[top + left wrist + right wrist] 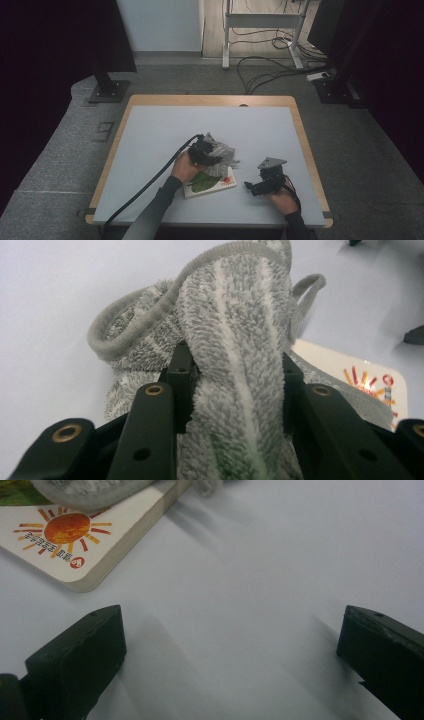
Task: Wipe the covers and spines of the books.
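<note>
towel pinched over the book

while the left gripper (pixel 206 151) sits near the middle of the table (pixel 150 130), its two black jaws are closed tight on a fold of a grey striped towel (pixel 235 340). in the left gripper view the fluffy cloth is squeezed between the jaws and rises ahead of them in a thick loop, its rolled hem curving off to the left and a small hanging loop showing at the upper right. in the high view the towel (pixel 222 152) lies bunched just beyond the person's left hand (pixel 186 166), partly over the far edge of a book (pixel 212 184) that lies flat on the table near the front edge. the book has a white cover with a green leaf and an orange sun; that sun corner shows to the right of the towel in the left gripper view (pixel 372 382).

the right gripper (pixel 260 186) rests low over the table to the right of the book, apart from it, a grey three-cornered plate on top. in the right gripper view its jaws stand wide apart with nothing between them but bare table, and the book's sun corner (pixel 70 535) lies ahead to the left, the towel's edge (pixel 90 490) resting on it.
</note>
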A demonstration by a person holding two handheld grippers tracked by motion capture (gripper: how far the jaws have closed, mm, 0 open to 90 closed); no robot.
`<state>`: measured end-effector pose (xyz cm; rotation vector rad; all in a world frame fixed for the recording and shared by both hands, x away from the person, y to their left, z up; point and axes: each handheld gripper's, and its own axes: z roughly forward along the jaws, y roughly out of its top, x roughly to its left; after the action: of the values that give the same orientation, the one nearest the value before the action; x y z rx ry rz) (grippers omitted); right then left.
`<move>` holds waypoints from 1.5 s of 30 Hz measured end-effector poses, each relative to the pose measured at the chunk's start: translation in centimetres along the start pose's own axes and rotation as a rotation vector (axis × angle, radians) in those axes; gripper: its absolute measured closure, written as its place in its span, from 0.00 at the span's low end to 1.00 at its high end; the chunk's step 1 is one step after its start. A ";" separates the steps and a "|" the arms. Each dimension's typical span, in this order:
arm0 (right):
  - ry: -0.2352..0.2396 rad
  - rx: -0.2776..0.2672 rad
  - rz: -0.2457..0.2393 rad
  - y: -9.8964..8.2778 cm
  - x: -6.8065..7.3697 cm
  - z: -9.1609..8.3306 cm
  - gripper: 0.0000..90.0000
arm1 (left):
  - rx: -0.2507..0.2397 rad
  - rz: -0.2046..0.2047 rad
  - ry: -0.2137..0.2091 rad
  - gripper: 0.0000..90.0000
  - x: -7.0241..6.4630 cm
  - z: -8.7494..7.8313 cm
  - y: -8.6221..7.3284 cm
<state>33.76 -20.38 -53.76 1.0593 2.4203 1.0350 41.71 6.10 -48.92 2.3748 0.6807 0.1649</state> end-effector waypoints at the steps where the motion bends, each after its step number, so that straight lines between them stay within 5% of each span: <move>1: 0.000 0.000 0.000 0.0 0.0 0.0 0.00 | -0.001 0.000 -0.003 0.71 0.0 0.2 0.2; 11: 0.000 0.000 0.000 0.0 0.0 0.0 0.00 | 0.006 0.025 -0.015 0.71 -0.9 0.7 0.6; 23: 0.001 0.000 0.001 0.0 0.0 0.0 0.00 | 0.006 0.069 -0.077 0.71 -3.1 0.9 0.4; 32: 0.001 0.000 0.000 0.0 0.0 0.0 0.00 | 0.028 0.096 -0.058 0.71 -2.9 0.3 0.1; 45: 0.000 0.000 0.001 0.0 0.0 0.0 0.00 | 0.031 0.068 -0.049 0.71 -2.0 -1.6 -2.0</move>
<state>33.74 -20.36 -53.77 1.0604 2.4200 1.0357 38.69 7.34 -48.83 2.4254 0.5838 0.1258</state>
